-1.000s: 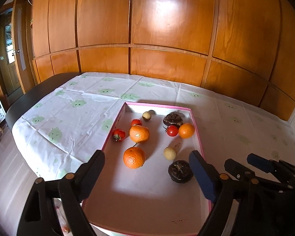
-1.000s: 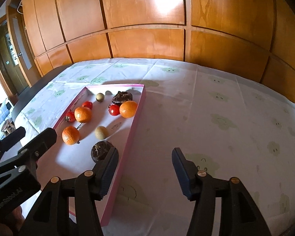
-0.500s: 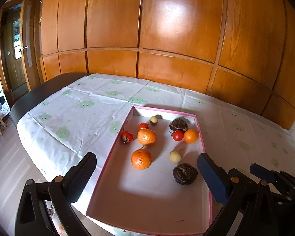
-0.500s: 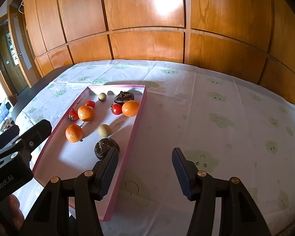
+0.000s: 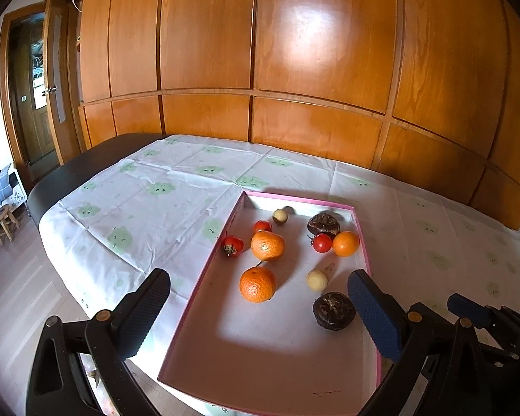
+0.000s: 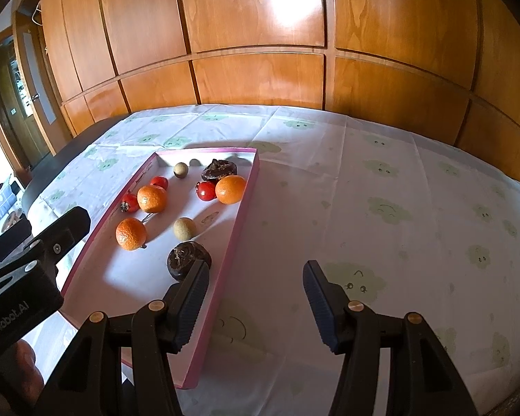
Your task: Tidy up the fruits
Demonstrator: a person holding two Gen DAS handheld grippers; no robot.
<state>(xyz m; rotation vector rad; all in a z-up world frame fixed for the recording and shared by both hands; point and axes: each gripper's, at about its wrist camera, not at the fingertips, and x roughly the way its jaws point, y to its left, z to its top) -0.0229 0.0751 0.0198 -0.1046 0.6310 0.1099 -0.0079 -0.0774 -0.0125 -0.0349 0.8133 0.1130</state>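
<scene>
The left gripper (image 5: 258, 300) hangs over the near end of the pink-rimmed tray (image 5: 363, 235), jaws spread wide and holding nothing; the nearest orange (image 5: 257, 284) lies in the tray just ahead, between its fingers, with a pale round fruit (image 5: 317, 280) and a dark brown fruit (image 5: 334, 311) towards the right finger; two more oranges, three red tomatoes, another pale fruit and another dark one lie farther back; the right gripper (image 6: 256, 280) is also wide and empty, over the tray's right rim and the cloud-print tablecloth (image 6: 398, 208), the dark brown fruit (image 6: 187, 258) touching or just behind its left fingertip.
</scene>
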